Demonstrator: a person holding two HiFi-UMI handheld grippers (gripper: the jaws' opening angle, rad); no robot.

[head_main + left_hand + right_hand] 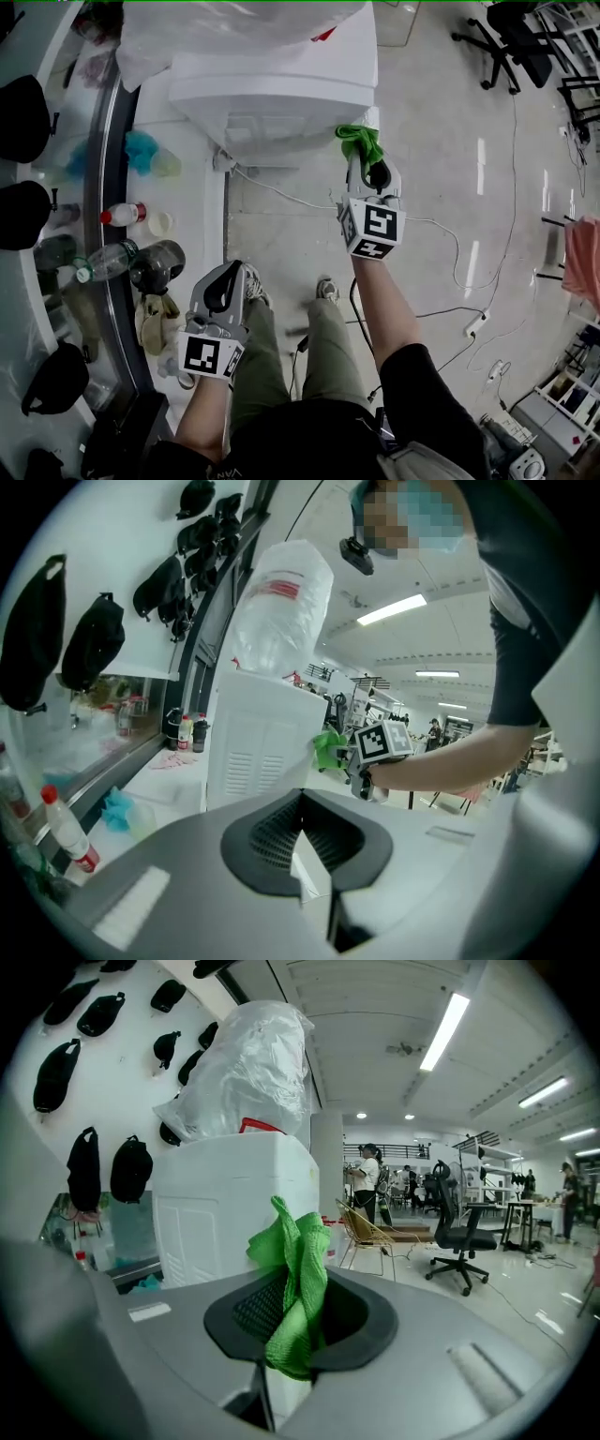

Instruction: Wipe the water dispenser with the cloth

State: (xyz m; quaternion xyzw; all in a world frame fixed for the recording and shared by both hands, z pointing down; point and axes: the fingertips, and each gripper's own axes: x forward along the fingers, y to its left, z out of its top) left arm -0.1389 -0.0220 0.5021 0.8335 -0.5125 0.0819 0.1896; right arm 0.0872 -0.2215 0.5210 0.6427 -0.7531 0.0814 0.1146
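Note:
The white water dispenser (pixel 281 89) stands against the counter, its bottle wrapped in clear plastic (pixel 248 1063). My right gripper (pixel 367 165) is shut on a green cloth (pixel 359 141) and holds it at the dispenser's right front corner. In the right gripper view the cloth (pixel 295 1283) hangs bunched between the jaws, with the dispenser's white side (pixel 225 1213) just ahead on the left. My left gripper (pixel 234 281) hangs low above the person's knee, shut with nothing in it. From the left gripper view the dispenser (pixel 262 747), the green cloth (pixel 328 750) and the right gripper (pixel 361 771) are all visible.
A white counter (pixel 178 216) runs along the left with plastic bottles (pixel 117 214), a blue cloth (pixel 141 150) and black bags (pixel 23 117) on the wall. Cables (pixel 450 281) and a power strip (pixel 476 323) lie on the floor. An office chair (pixel 511 47) stands far right.

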